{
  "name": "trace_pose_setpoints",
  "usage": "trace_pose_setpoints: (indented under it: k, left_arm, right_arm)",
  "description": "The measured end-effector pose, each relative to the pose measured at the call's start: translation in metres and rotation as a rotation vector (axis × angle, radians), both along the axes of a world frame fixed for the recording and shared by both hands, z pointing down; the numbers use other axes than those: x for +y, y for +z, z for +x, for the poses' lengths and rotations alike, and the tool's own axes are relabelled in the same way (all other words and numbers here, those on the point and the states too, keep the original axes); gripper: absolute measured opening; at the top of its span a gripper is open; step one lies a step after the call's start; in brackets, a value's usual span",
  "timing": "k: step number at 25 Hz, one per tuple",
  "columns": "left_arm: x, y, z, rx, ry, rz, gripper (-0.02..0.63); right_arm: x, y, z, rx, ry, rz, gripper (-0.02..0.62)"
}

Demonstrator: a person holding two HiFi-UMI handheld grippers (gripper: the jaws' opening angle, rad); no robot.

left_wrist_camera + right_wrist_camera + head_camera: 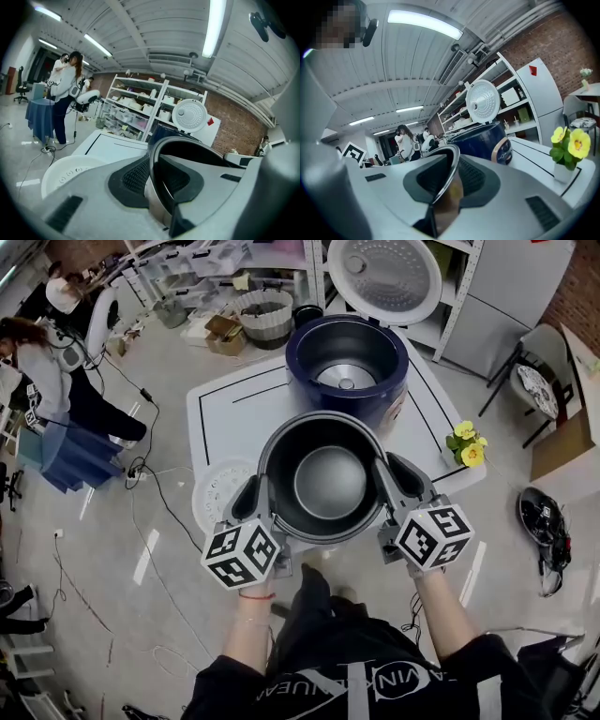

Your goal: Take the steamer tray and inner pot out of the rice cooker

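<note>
The inner pot [323,479] hung clear of the rice cooker [302,371], out in front of it and above the near edge of the table [234,409], carried between my two grippers. It was a round, stiff metal bowl with a dark, smooth lining, a brighter metal outside and a thin rolled rim. I judged it moderately heavy for its thin wall and slippery on both faces, so the rim was the only sensible place to take it, at two opposite points.

That was where I had it. The left gripper [262,498] was closed narrowly over the rim on its side, one ribbed black pad inside the wall and one outside. The right gripper [389,486] pinched the opposite side the same way. With such a shallow bite, I thought any tilt could let the pot swing or slip.

The cooker was a glossy dark-blue drum, its cavity empty and its white lid [384,276] standing open. The white, perforated steamer tray [214,498] lay flat on the table's left corner, just beside the left gripper. A small pot of yellow flowers [467,442] stood to the right.
</note>
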State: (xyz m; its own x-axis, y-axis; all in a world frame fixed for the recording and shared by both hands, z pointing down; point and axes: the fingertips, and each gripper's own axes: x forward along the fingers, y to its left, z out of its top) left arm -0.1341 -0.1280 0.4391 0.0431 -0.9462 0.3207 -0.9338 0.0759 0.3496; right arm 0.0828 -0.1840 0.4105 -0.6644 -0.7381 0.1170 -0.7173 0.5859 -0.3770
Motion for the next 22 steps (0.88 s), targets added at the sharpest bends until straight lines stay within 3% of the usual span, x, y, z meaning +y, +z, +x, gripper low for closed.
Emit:
trace_pose_setpoints:
  k: [8, 22]
  left_arm:
    - [-0.008, 0.031, 0.002, -0.006, 0.026, -0.075, 0.063]
    - [-0.028, 0.036, -0.004, -0.027, 0.046, -0.093, 0.061]
  right_arm:
    - [-0.006, 0.039, 0.004, 0.013, 0.007, -0.078, 0.057]
    - [-0.019, 0.069, 0.000, -0.008, -0.009, -0.175, 0.086]
